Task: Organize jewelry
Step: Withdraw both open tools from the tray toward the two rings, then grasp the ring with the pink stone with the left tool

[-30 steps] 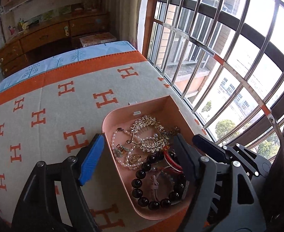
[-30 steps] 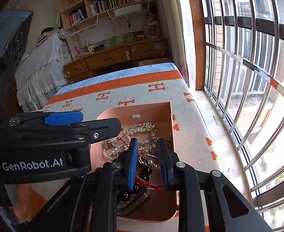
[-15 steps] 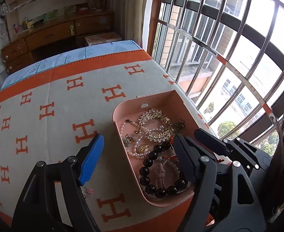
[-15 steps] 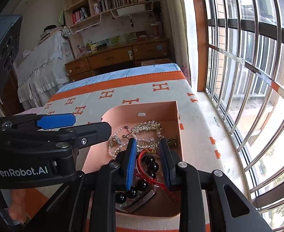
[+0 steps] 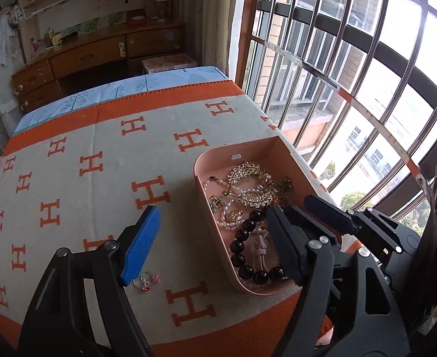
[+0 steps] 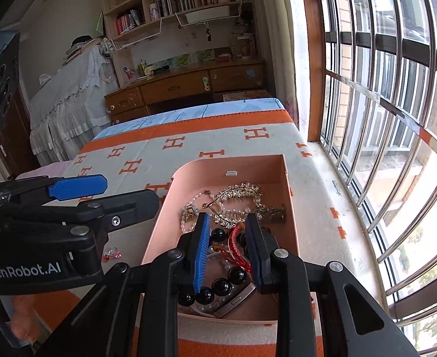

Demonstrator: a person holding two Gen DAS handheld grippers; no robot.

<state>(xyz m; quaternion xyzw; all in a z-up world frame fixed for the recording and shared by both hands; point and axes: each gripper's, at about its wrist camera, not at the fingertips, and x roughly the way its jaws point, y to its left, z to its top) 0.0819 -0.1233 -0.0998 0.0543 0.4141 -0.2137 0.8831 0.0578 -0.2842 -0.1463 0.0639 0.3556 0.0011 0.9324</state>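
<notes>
on the far left of the blanket [image 5: 105, 196] that covers the bench, a small clear-and-red trinket [image 5: 146, 280] lies by itself, probably a pair of earrings; we cannot resolve it. it was out of view a second ago and came into view as the left tool [image 5: 209, 244] drew back and up. its jaws stand wide, empty, straddling the near left wall of the pink tray [image 5: 202, 208].

moving right, the tray holds the pile. we count one dark bead bracelet [image 5: 242, 247], one white pearl strand [image 5: 229, 221], one gold leaf-shaped piece [image 5: 252, 189]; smaller gold bits are tangled, count uncertain. one watch-like band [image 6: 233, 299] lies under the beads in the right wrist view.

right tool [image 6: 227, 253]: over the tray, jaws narrow. a red cord bracelet [image 6: 236, 245] sits between them and has risen against the beads over the last second, so we judge it lifted, though pad contact is not visible.

reading: one piece is leaving the tray, and the piece on the blanket suggests sorting outward is under way, with most of the pile unsorted.
</notes>
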